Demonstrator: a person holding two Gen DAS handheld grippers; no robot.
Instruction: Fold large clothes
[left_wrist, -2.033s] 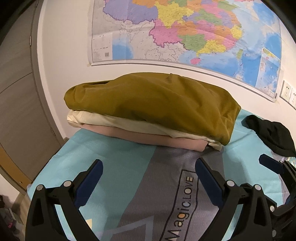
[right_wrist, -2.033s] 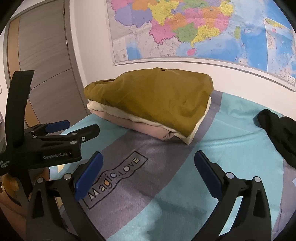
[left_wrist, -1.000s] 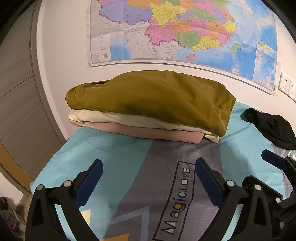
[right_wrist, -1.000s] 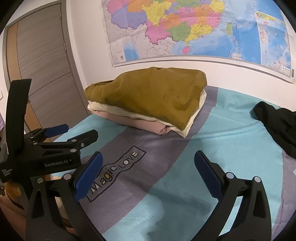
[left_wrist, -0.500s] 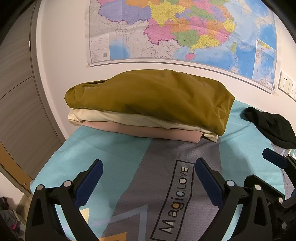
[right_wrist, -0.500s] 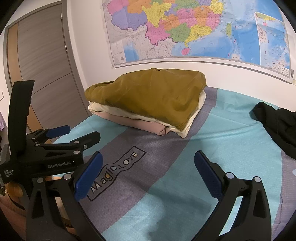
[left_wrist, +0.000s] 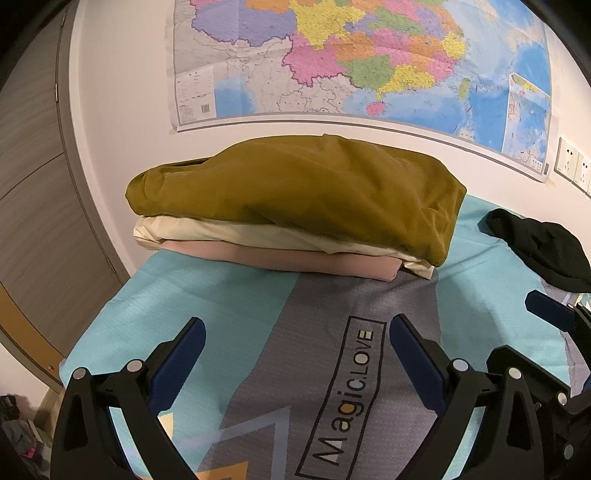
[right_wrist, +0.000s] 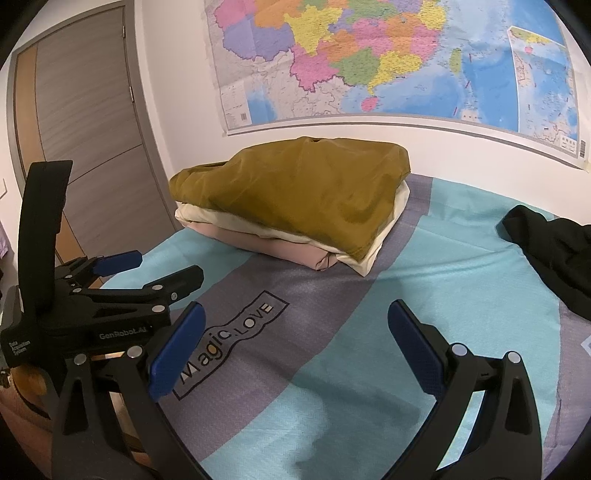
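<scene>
A stack of folded clothes lies at the far side of the bed against the wall: an olive-brown piece (left_wrist: 303, 192) on top, a cream piece (left_wrist: 236, 234) under it and a pink piece (left_wrist: 295, 260) at the bottom. The stack also shows in the right wrist view (right_wrist: 303, 192). A crumpled black garment (left_wrist: 543, 247) lies unfolded at the right, also in the right wrist view (right_wrist: 550, 240). My left gripper (left_wrist: 295, 350) is open and empty above the bedsheet, short of the stack. My right gripper (right_wrist: 295, 332) is open and empty to its right.
The bed carries a teal and grey sheet (left_wrist: 229, 306) with a "Magic.LOVE" print (right_wrist: 232, 332). A wall map (left_wrist: 362, 62) hangs behind the stack. A grey door (right_wrist: 85, 125) stands at the left. The bed's left edge (left_wrist: 99, 317) drops to the floor.
Both grippers have drawn back slightly from the stack and stayed open. The clothes have not moved.
</scene>
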